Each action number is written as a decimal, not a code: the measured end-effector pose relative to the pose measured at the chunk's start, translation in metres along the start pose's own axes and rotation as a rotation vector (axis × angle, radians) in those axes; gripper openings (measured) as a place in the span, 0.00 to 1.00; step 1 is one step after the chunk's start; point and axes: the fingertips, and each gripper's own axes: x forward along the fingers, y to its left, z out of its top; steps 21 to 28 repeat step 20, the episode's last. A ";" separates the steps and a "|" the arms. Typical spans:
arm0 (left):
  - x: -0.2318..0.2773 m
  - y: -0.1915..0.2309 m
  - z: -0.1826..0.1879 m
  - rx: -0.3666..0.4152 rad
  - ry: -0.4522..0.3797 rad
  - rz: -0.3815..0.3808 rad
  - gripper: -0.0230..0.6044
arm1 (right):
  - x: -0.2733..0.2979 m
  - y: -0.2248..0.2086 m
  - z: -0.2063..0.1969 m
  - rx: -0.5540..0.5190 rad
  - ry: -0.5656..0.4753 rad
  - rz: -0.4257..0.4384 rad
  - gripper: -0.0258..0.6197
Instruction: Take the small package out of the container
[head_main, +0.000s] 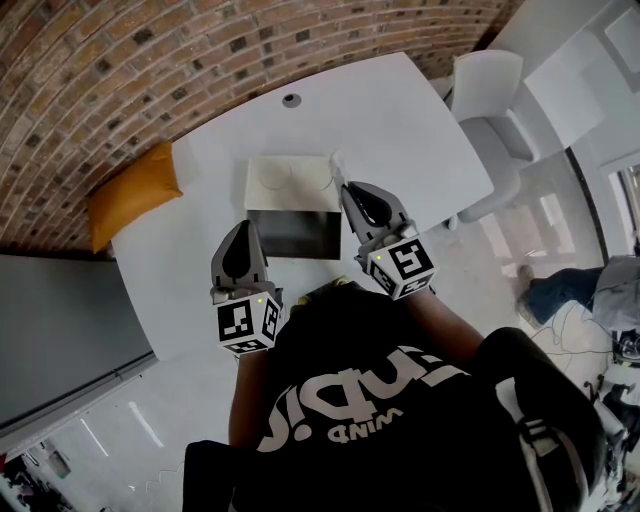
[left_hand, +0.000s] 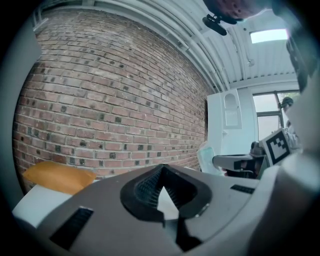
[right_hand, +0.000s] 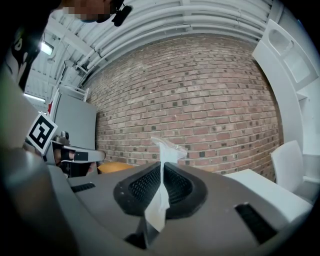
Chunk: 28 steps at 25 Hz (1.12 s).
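Note:
The container (head_main: 295, 235) is a shallow box on the white table (head_main: 420, 140), dark inside with a pale flap lying open on its far side. My right gripper (head_main: 347, 188) hovers over the box's right far corner. It is shut on the small package (head_main: 335, 165), a thin clear-white plastic bag. In the right gripper view the small package (right_hand: 161, 200) stands up between the pads, its top poking above the right gripper (right_hand: 162, 165). My left gripper (head_main: 240, 232) hangs at the box's near left corner. In its own view the left gripper (left_hand: 161, 170) is shut, tips touching, with nothing held.
An orange padded envelope (head_main: 135, 195) lies at the table's left edge by the brick wall. A white chair (head_main: 490, 110) stands at the right end. A round cable hole (head_main: 291, 100) sits at the table's far edge. A grey cabinet stands left.

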 end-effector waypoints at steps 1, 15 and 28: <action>0.000 0.000 0.000 0.002 0.000 0.000 0.04 | 0.001 0.000 0.001 0.001 -0.004 0.001 0.06; 0.000 -0.004 0.001 -0.006 0.006 0.002 0.04 | 0.000 0.001 0.004 0.017 -0.012 0.016 0.06; 0.001 -0.005 0.000 -0.011 0.008 0.003 0.04 | 0.001 0.000 0.003 0.016 -0.012 0.021 0.06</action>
